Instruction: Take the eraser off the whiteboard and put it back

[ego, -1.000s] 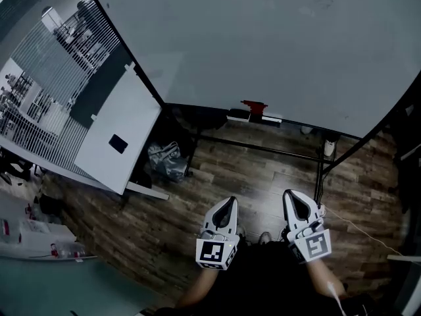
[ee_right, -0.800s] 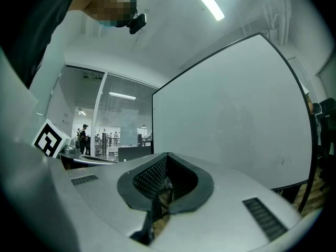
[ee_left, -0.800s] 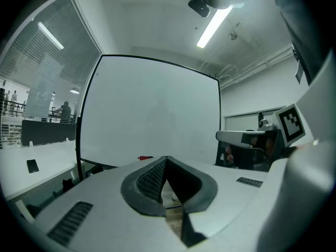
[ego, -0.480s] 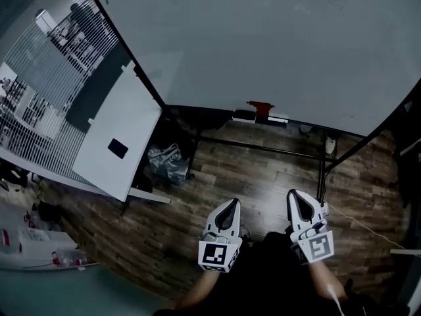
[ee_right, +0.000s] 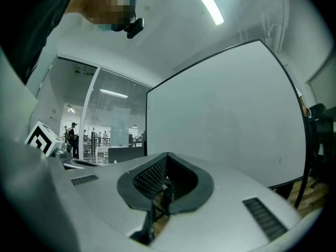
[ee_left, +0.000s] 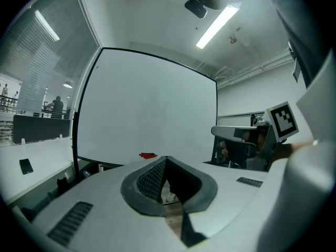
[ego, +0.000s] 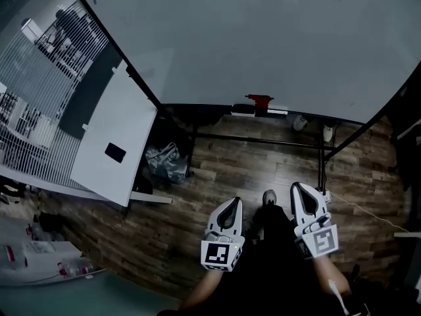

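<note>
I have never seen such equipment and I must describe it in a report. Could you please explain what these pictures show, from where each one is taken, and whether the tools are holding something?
There is no robot arm here. A person holds a two-jaw gripper in each hand. The head view comes from a camera on the person's head, looking steeply down. It shows the left gripper and the right gripper at the bottom, above a wooden floor. The left gripper view and the right gripper view each come from a camera that rides on that gripper and looks along its jaws. In front of the person stands a large whiteboard. A red eraser sits at its lower edge. Both grippers have their jaws together and hold nothing, and the eraser is well ahead of them, untouched.
</note>
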The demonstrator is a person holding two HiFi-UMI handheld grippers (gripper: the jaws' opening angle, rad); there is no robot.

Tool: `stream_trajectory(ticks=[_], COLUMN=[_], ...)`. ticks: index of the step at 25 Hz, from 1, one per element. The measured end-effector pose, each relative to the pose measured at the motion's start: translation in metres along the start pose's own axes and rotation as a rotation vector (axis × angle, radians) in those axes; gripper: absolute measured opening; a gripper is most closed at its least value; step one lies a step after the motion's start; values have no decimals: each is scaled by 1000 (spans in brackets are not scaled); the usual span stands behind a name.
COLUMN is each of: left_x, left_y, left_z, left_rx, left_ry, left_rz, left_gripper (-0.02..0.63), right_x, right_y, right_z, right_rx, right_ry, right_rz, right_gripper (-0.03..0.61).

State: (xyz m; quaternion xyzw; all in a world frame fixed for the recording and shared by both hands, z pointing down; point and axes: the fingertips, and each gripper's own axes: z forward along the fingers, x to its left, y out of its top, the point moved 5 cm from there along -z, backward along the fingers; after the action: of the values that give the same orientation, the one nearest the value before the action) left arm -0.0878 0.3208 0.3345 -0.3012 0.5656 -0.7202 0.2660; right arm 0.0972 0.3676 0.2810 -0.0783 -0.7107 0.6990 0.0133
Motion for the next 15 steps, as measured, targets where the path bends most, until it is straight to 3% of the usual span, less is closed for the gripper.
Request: stream_trajectory(ticks=[15], left_x=[6], left_y=[1], left_z=[24], left_rx=[-20], left_ry=[23], left_rz=[-32], left_gripper=[5], right_x=[-10], right_y=[-3], right_z=[20], right_rx=[11], right_ry=[41], right_rz=[-3], right_gripper=[15])
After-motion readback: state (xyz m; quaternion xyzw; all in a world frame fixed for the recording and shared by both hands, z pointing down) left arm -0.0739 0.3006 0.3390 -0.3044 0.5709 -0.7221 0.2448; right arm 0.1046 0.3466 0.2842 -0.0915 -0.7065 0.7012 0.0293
